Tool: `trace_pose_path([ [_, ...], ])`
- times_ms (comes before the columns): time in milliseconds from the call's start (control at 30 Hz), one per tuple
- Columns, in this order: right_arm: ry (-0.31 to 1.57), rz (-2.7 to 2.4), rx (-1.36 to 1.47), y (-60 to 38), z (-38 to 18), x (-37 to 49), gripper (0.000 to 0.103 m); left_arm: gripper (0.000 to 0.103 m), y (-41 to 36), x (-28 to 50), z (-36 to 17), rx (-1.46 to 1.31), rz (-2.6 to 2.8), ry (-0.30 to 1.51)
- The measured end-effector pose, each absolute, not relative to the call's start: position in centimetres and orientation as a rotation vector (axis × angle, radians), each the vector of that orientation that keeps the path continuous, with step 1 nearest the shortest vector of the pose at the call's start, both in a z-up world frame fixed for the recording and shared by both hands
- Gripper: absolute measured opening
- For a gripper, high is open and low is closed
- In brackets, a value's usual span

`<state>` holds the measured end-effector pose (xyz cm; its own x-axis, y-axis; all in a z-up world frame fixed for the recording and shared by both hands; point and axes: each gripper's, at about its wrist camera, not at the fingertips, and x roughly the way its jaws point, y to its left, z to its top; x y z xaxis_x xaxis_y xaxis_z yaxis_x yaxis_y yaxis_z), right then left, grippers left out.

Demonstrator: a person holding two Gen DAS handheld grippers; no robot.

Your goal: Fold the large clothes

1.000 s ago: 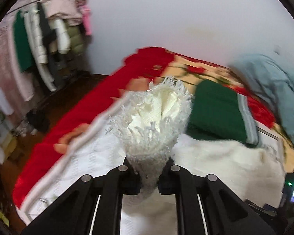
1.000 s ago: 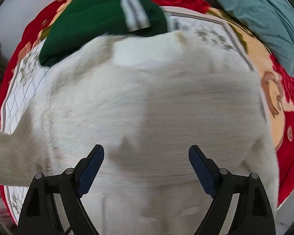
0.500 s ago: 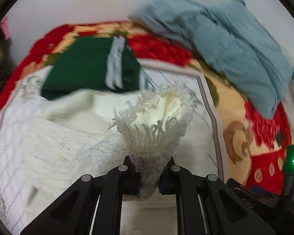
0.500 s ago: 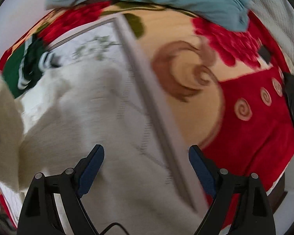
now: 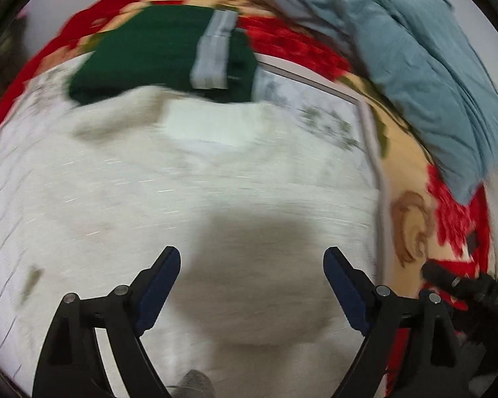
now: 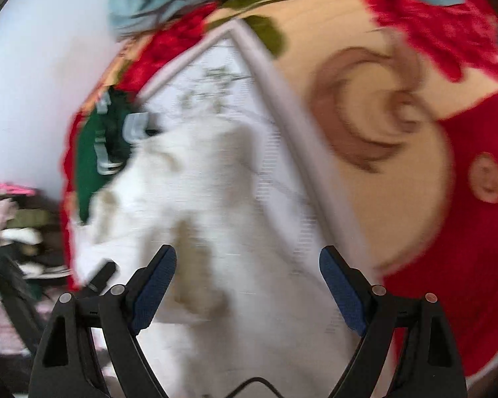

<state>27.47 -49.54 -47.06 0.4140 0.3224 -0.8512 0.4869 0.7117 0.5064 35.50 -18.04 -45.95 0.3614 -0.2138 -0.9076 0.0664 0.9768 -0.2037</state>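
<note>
The left gripper point(image 5: 251, 273) hangs over the white knitted garment point(image 5: 189, 179) with its jaws spread wide and nothing between them; the blue pads point(image 5: 159, 285) face each other across a broad gap, and a dark shadow lies on the knit just ahead of them. The garment is spread flat over the middle of the bed, on a pale quilted cover with a grey border point(image 5: 372, 152), and both views are smeared by motion, so its edges and folds are hard to make out. At its far edge, touching or slightly overlapping it, lies a folded dark green garment point(image 5: 156, 49) with a grey-white striped band. Beyond that a rumpled blue-grey blanket point(image 5: 425, 66) sits on the red and cream flowered bedspread point(image 5: 411, 229) towards the right. The right gripper point(image 6: 248, 273) also has its jaws wide apart and empty, held above the near right part of the white garment, where the knit meets the cover's grey border. In the right wrist view a heap of clothes point(image 6: 13, 219) shows blurred at the far left, off the bed
</note>
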Motion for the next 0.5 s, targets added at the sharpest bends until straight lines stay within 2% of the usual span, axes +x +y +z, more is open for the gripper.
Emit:
trace_pose_path([
  [200, 1.311, 0.102, 0.838, -44.2, -49.5, 33.3, 0.089, 0.088, -10.3, 33.7, -47.1, -0.073, 0.116, 1.197],
  [267, 1.383, 0.140, 0.794, -42.1, -51.2, 34.5, 0.083, 0.088, -8.1, 33.4, -48.2, -0.070, 0.182, 1.225],
  [300, 1.426, 0.161, 0.759, -40.7, -52.2, 35.2, 0.067, 0.088, -7.3, 33.1, -48.5, -0.071, 0.202, 1.233],
  [333, 1.458, 0.169, 0.720, -39.5, -53.0, 35.7, 0.028, 0.088, -6.7, 32.9, -48.8, -0.069, 0.220, 1.239],
  [367, 1.475, 0.163, 0.678, -38.6, -53.5, 35.9, 0.004, 0.088, -6.4, 32.7, -49.1, -0.065, 0.235, 1.243],
  [500, 1.318, 0.003, 0.456, -37.4, -50.5, 36.4, 0.005, 0.088, -5.4, 31.7, -48.9, -0.058, 0.236, 1.235],
])
